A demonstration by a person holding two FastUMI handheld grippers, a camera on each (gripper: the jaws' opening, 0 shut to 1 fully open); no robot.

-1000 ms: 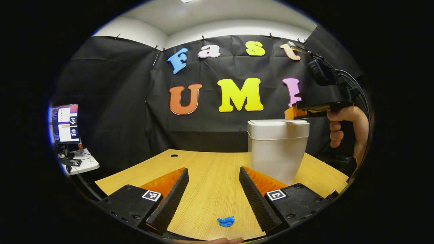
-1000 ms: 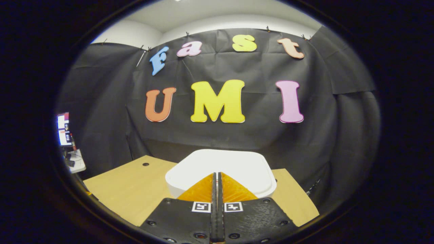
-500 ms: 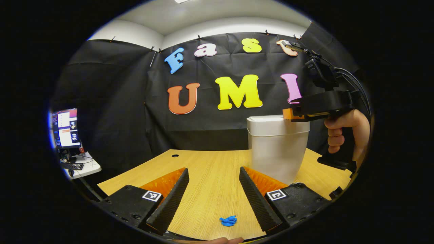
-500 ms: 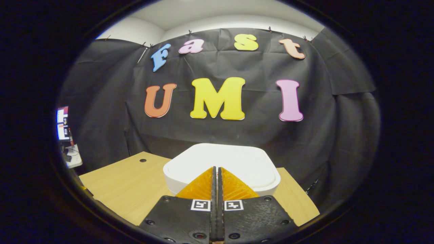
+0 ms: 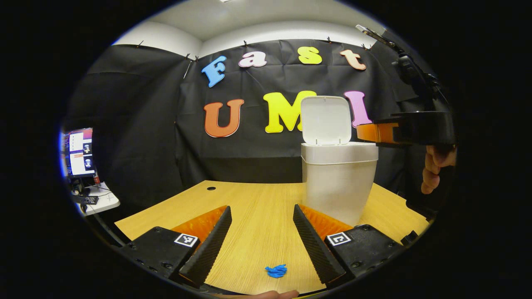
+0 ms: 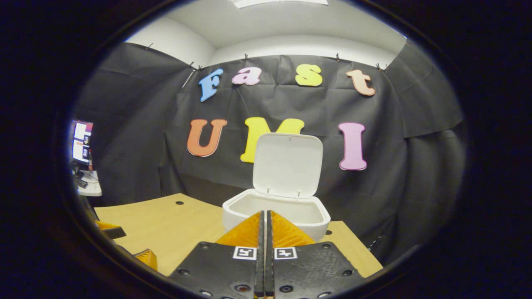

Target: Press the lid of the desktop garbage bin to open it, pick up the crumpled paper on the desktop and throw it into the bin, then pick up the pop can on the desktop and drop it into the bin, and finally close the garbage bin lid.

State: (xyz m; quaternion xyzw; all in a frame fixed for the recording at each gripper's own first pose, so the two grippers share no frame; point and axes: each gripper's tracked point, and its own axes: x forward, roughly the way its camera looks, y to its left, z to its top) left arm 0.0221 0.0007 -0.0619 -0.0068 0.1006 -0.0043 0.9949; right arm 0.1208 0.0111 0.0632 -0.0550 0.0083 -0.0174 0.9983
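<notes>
Right tool (image 6: 264,216), fingers pressed together, hung just above the near rim of the white bin (image 6: 276,214), whose lid (image 6: 287,165) stood upright, on the wooden bench (image 6: 166,224).

Ahead of your left claw (image 5: 261,209) you had the wooden desk (image 5: 178,207), with a small dark hole (image 5: 211,188) far ahead and to its left. Farther left, off the desk, a lit monitor (image 5: 78,151) stood on a small white table (image 5: 104,202), with a keyboard (image 5: 85,199) below it. Black cloth (image 5: 137,124) hung behind, under a white ceiling (image 5: 266,16).
</notes>
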